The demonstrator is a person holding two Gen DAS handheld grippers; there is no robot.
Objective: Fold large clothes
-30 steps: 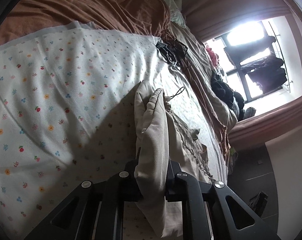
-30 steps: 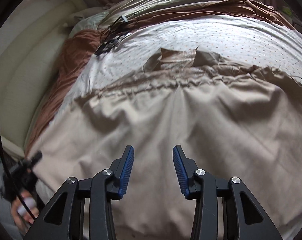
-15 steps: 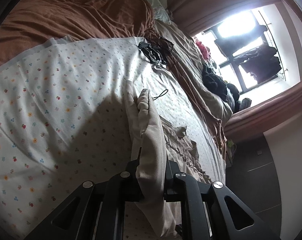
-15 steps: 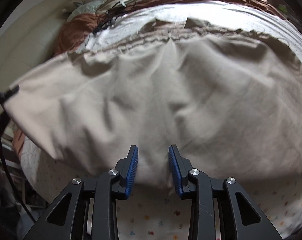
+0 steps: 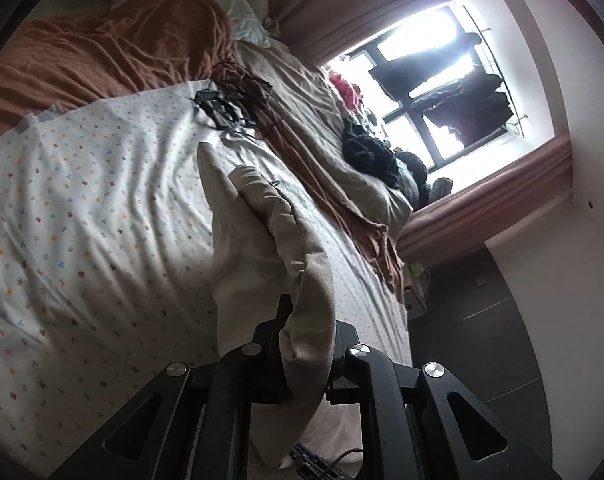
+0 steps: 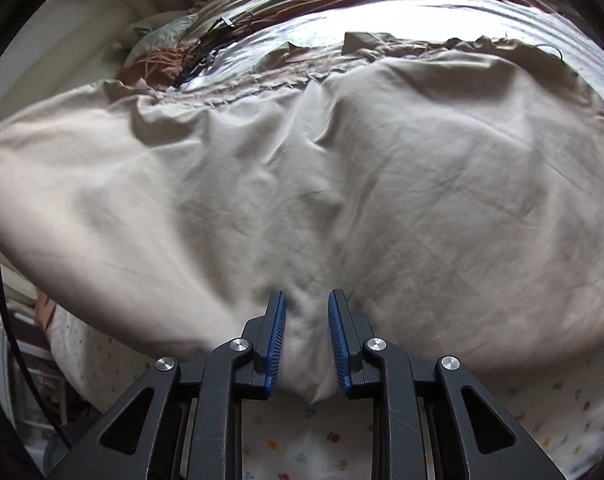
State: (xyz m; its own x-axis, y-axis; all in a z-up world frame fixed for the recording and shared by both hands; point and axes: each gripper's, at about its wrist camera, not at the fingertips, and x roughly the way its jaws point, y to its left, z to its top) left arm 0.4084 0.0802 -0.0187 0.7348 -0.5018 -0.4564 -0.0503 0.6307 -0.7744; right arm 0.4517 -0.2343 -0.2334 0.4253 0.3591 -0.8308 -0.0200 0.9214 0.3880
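Left wrist view: the left hand-held gripper (image 5: pixel 302 344) is clamped on a bunched edge of the beige garment (image 5: pixel 269 240), which is held up above the flowered sheet (image 5: pixel 81 200) on the bed. Black cables (image 5: pixel 229 104) are seen farther up the sheet.

Right wrist view: the garment (image 6: pixel 302 180) is spread over the sheet (image 6: pixel 302 448). The right hand-held gripper (image 6: pixel 306 340) has just been closing, its blue pads (image 6: pixel 277 340) straddling a fold at the near hem; firm pinching cannot be confirmed.
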